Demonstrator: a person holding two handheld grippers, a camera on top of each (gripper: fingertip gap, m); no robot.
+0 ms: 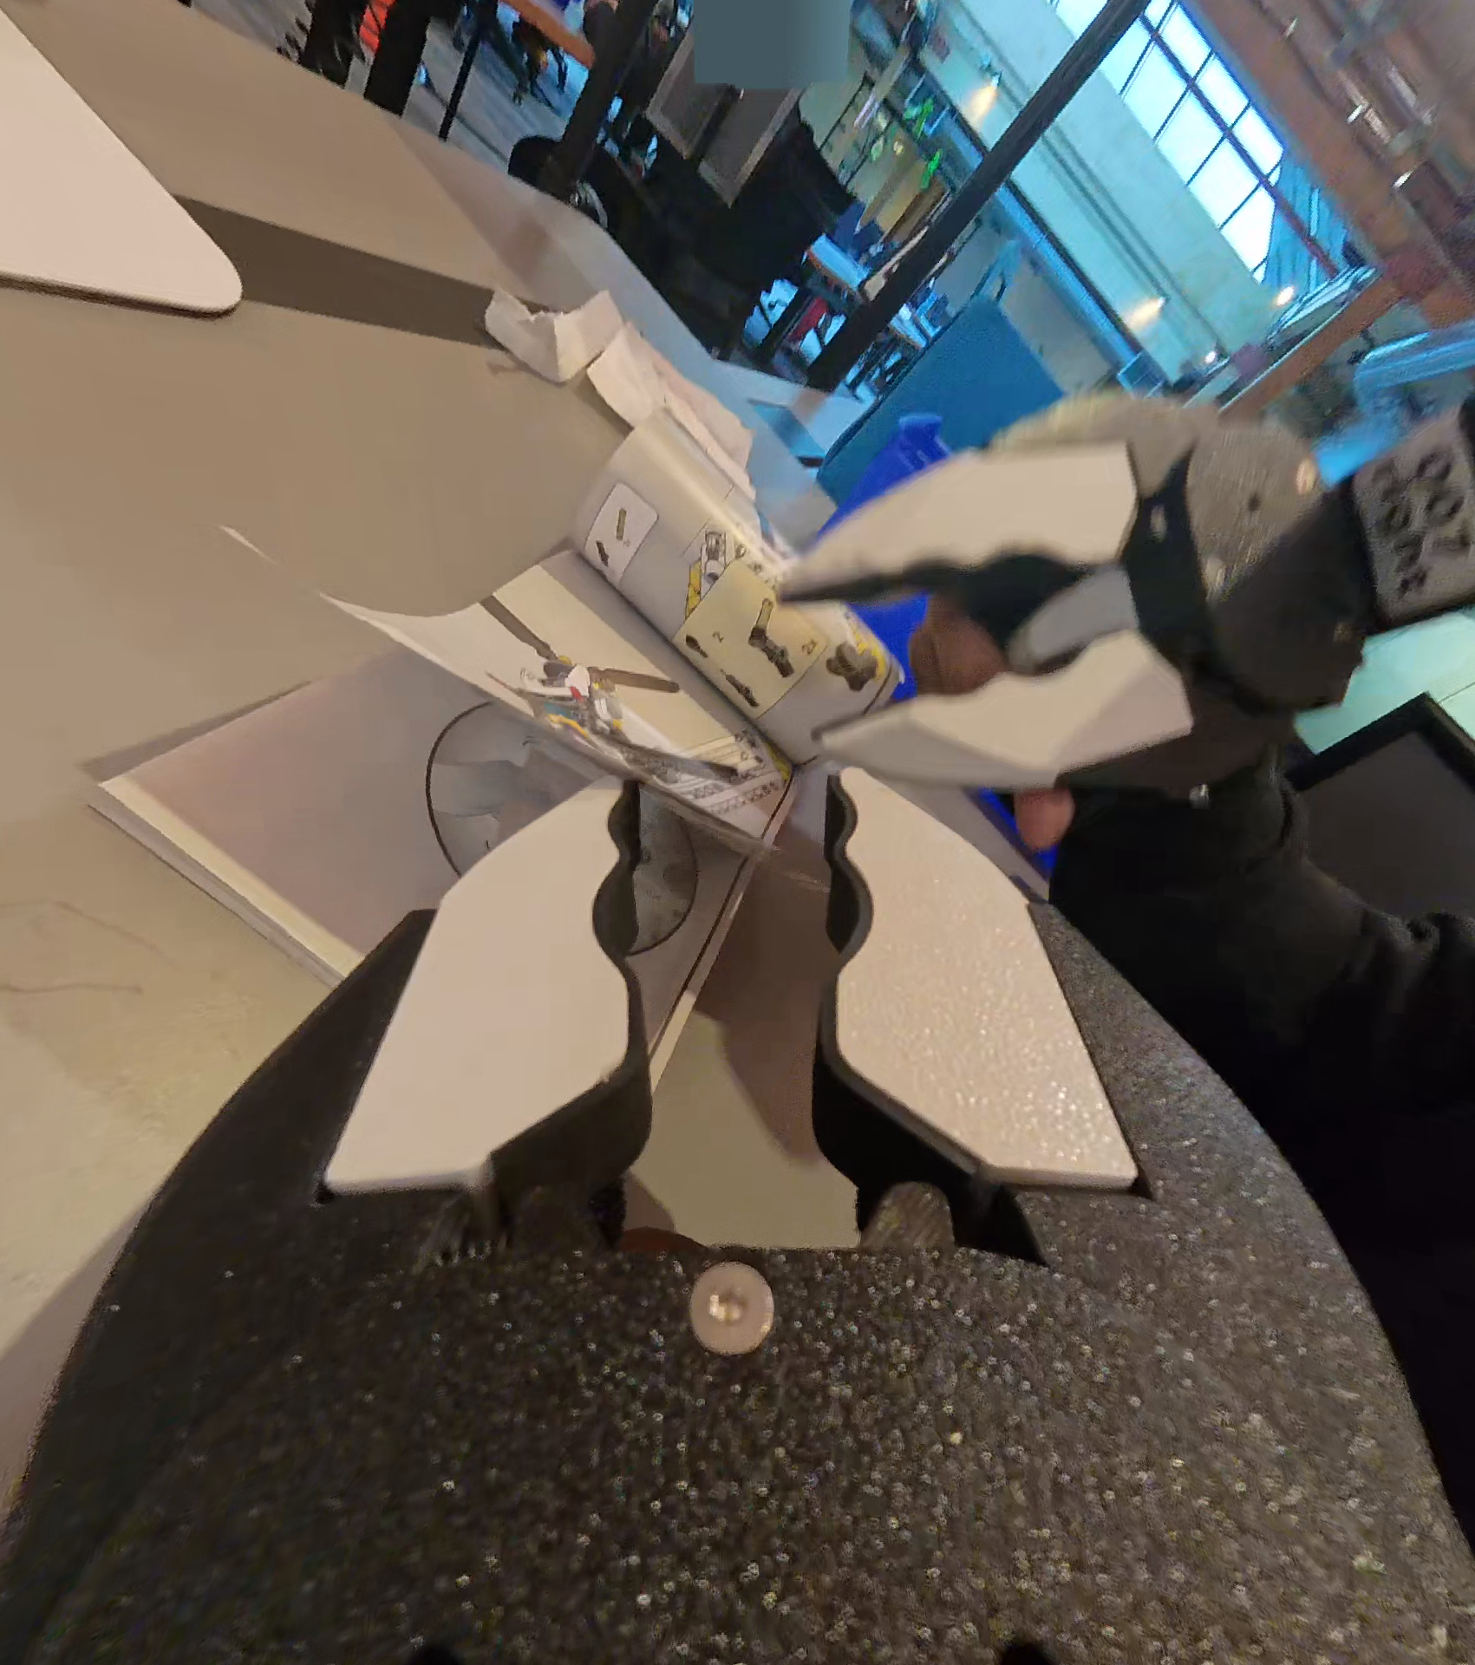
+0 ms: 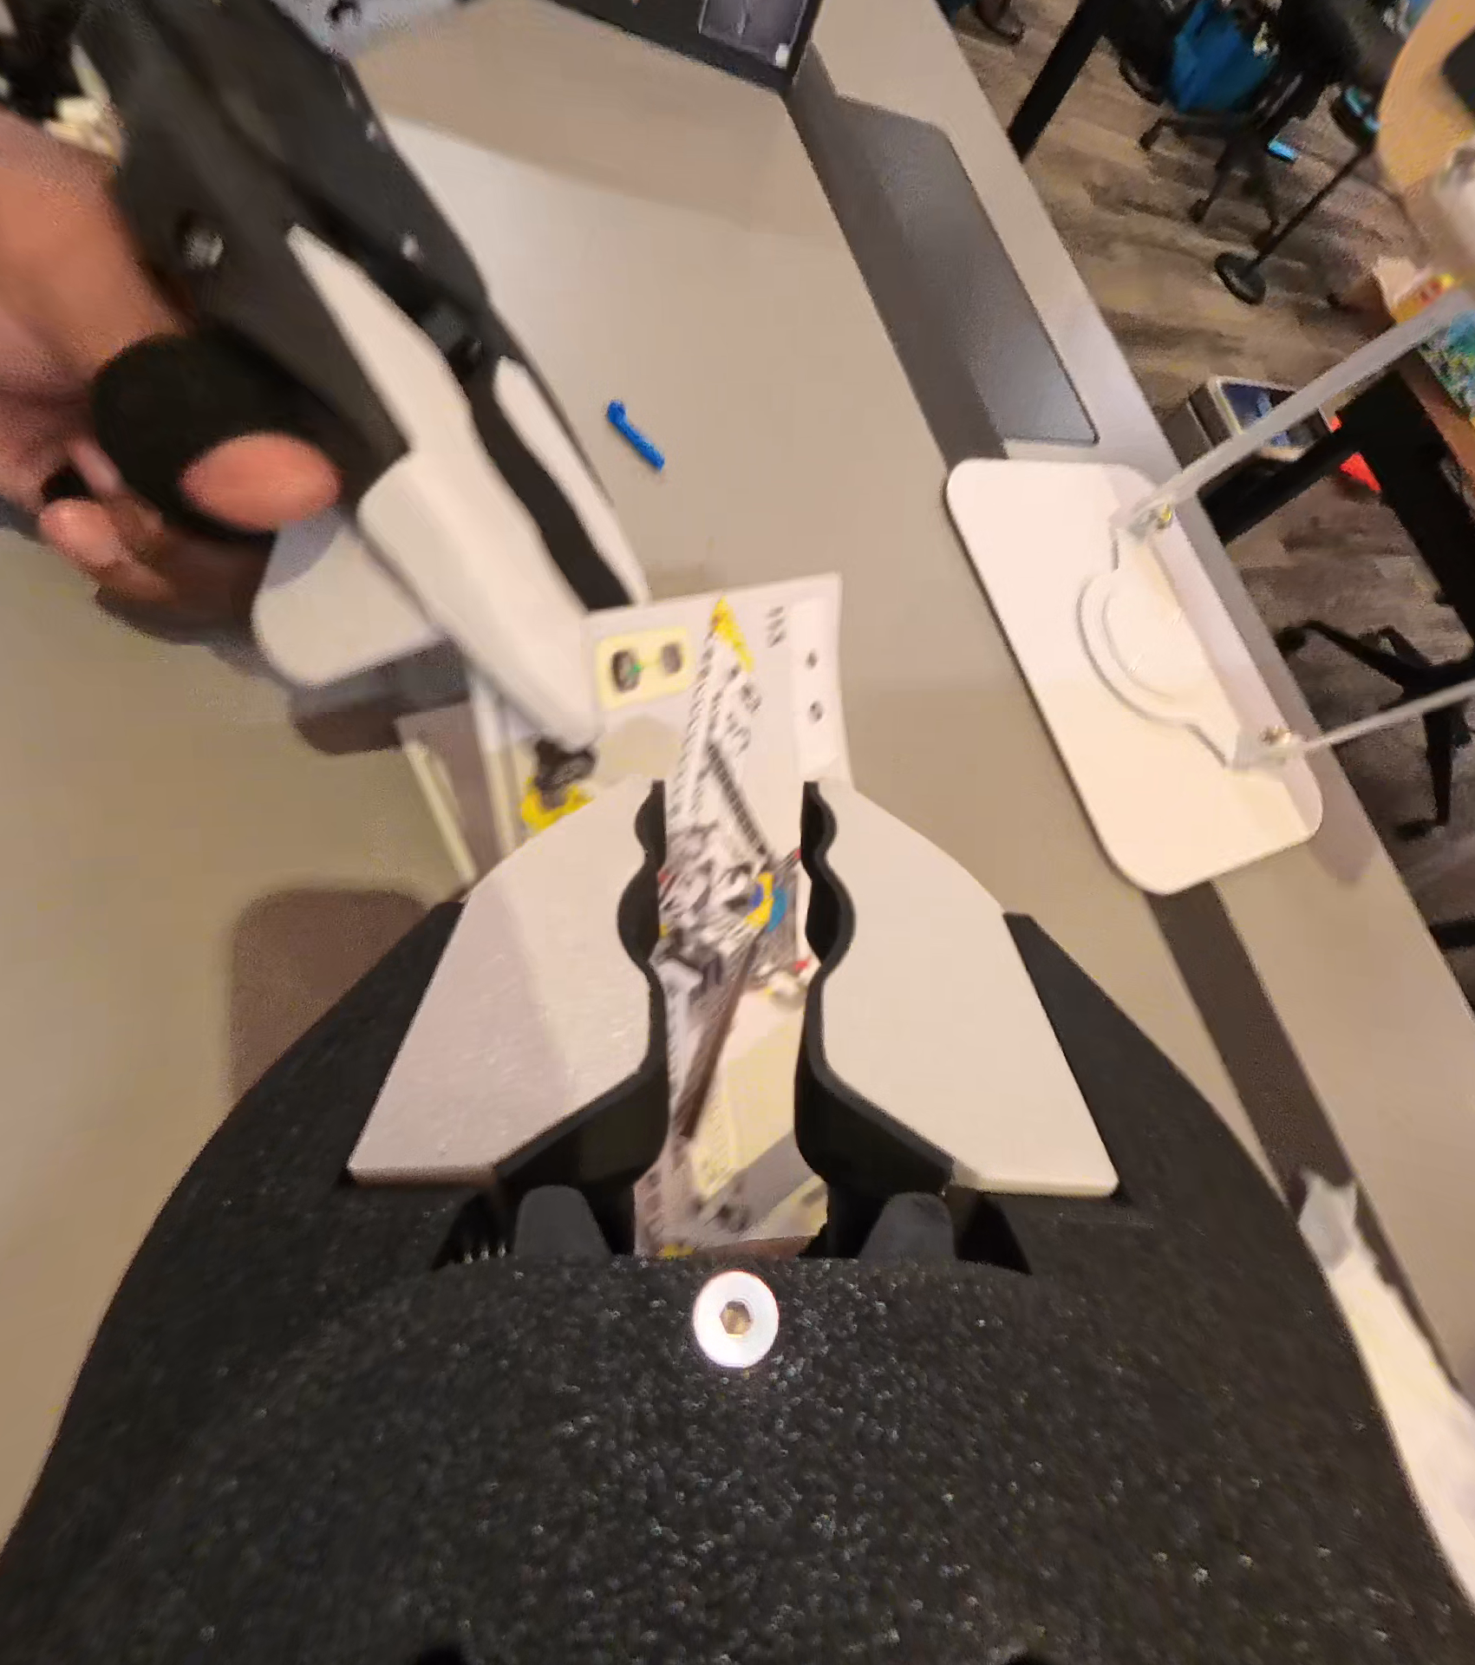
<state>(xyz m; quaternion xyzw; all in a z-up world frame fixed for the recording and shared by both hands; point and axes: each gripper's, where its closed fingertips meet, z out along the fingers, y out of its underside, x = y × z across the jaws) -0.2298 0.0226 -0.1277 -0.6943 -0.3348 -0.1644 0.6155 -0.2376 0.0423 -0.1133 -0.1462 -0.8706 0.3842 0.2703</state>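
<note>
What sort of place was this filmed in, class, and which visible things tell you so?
Probably an open-plan office or workshop: long grey tables, wheeled office chairs on carpet, and big industrial windows behind. An illustrated building-instruction booklet lies open on the table.

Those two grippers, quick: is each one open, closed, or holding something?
Left gripper: open, over the picture booklet, not gripping it.
Right gripper: open, a curled booklet page between its fingers, not pinched.
</note>
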